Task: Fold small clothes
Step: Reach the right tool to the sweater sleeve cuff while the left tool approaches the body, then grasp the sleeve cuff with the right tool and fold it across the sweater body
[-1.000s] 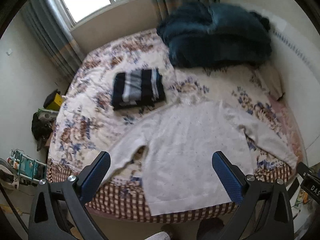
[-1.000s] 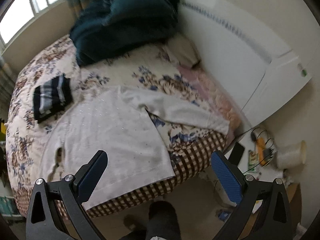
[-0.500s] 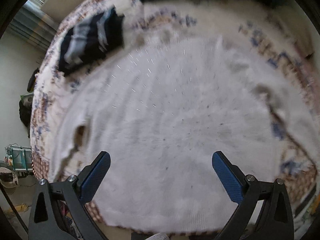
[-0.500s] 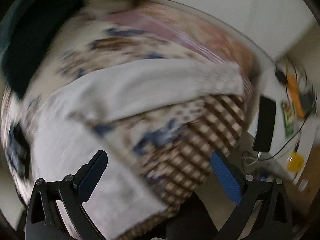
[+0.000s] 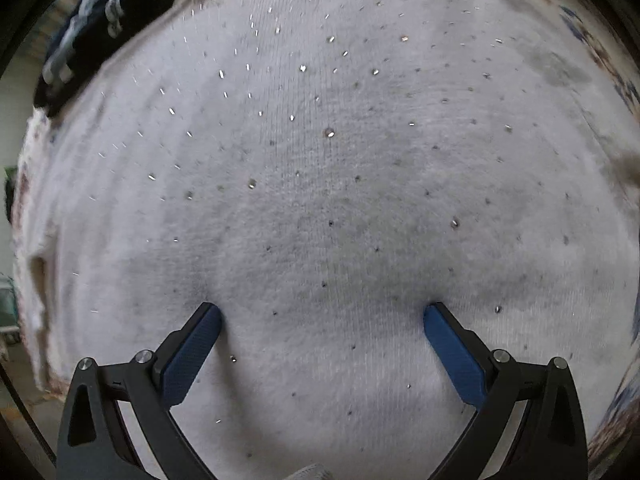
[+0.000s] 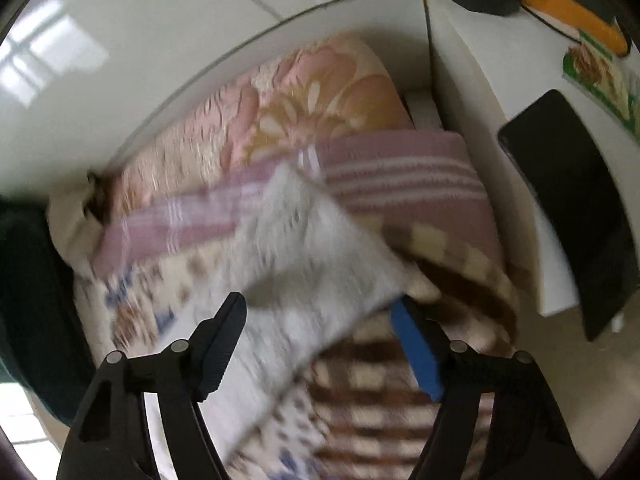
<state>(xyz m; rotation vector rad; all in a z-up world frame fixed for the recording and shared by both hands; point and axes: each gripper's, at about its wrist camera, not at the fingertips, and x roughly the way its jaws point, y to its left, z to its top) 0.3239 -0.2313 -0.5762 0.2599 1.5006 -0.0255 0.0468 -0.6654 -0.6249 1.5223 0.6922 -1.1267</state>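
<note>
Both tongs have dropped from a high look over the bed to right down on the white sweater (image 5: 328, 168), which now fills my left view. My left gripper (image 5: 322, 312) is spread wide, tips pressing into the knit near the lower middle of the frame, gripping nothing. My right gripper (image 6: 320, 312) is also spread, its fingers either side of the sleeve (image 6: 304, 248) lying across the checked bed edge (image 6: 400, 360) at frame centre; whether it touches is blurred. Soft, light, floppy knit with small sequins, I judge: it will sag and stretch, so I'd pinch the sleeve's cuff end, not mid-fabric.
</note>
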